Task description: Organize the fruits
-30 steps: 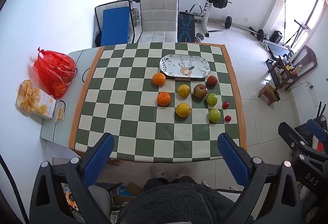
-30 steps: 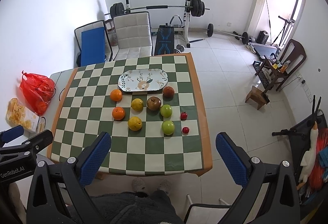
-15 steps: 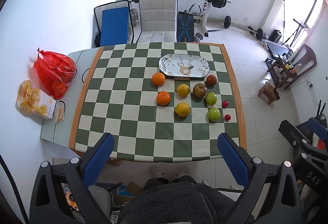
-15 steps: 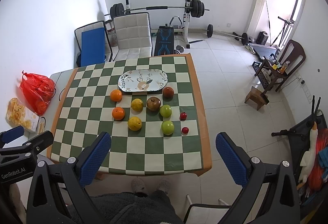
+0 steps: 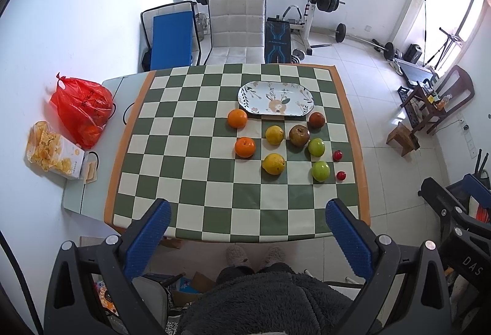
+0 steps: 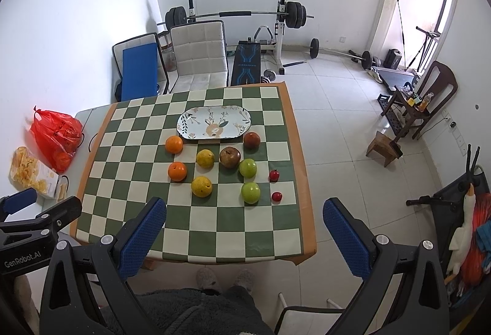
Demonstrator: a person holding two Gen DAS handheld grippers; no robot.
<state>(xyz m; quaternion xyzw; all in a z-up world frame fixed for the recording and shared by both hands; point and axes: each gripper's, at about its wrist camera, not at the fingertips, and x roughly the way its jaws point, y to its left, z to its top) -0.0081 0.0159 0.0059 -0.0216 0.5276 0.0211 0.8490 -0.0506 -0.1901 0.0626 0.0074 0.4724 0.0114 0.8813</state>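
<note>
A: Left wrist view first. What does the left gripper (image 5: 247, 238) show?

B: Its blue-padded fingers (image 5: 146, 240) stand wide apart at the bottom of the frame, with nothing between them. It hangs above the near edge of the checkered table (image 5: 196, 181), apart from every fruit.

A: And the fruit?

B: All right of centre on the table. Two oranges (image 5: 237, 118) sit left of the group, two yellow fruits (image 5: 274, 135) beside them, a brown apple (image 5: 299, 135) and a dark red fruit (image 5: 316, 120) further up, two green apples (image 5: 316, 147) to the right, and two small red fruits (image 5: 337, 155) near the right edge. The patterned plate (image 5: 276, 102) lies just above them, bare. A red bag (image 5: 81, 111) and a snack box (image 5: 53, 155) sit at the far left.

A: Right wrist view?

B: The right gripper (image 6: 244, 238) is likewise spread wide and empty, low in the frame over the table's near edge. The plate (image 6: 214, 127) sits at centre; the fruit lies just below it in the same layout, none on it. The other gripper's black body shows at lower left.
</note>
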